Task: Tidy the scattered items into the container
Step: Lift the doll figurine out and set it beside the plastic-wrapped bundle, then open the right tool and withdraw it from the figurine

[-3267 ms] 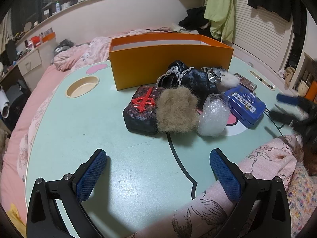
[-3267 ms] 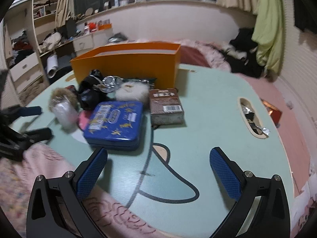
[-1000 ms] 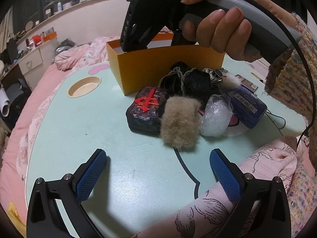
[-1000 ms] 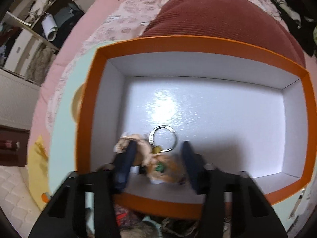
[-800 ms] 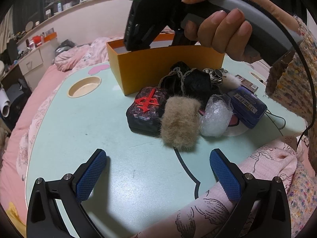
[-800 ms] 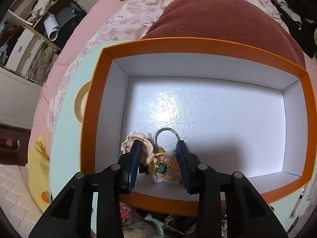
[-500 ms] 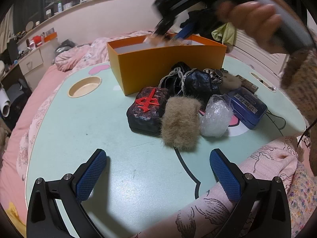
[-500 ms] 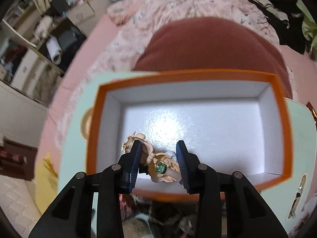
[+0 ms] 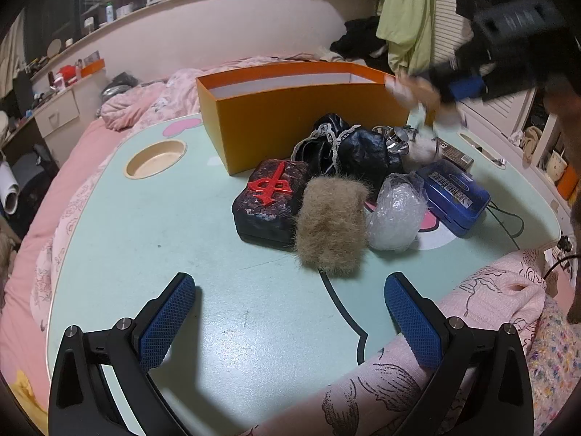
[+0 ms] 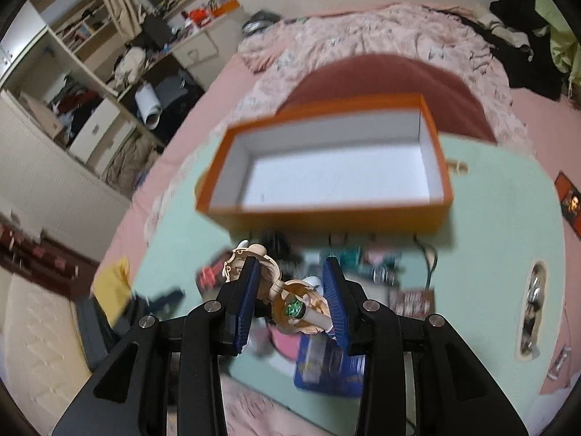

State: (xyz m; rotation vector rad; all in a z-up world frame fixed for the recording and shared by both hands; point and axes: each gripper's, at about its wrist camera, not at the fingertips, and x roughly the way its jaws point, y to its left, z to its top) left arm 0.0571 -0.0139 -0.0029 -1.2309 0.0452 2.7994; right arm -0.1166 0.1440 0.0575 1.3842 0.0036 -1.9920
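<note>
My left gripper (image 9: pixel 288 321) hangs wide apart and empty over the bare table (image 9: pixel 152 239), short of the pile (image 9: pixel 337 181). The orange box (image 10: pixel 334 167) looks empty. My right gripper (image 10: pixel 290 290) is clamped on the figurine (image 10: pixel 287 298), held off the box's right end, above the pile. The grip looks lopsided, so a quick swing could twist the figurine loose onto the pile, or its dangling bits could snag the rim.

An orange box (image 9: pixel 301 120) is seen open on the mint-green worktop (image 9: pixel 174 225), with a dark pouch (image 9: pixel 270 200), a brown fur puff (image 9: pixel 330 229) and a blue tin (image 9: pixel 452 196) clustered just before it. The left claw (image 9: pixel 290 323) is held wide apart over bare worktop, while the right claw (image 9: pixel 439 89), blurred, is seen above the box's right end with a pale figure (image 9: pixel 414 92) between its pads.
</note>
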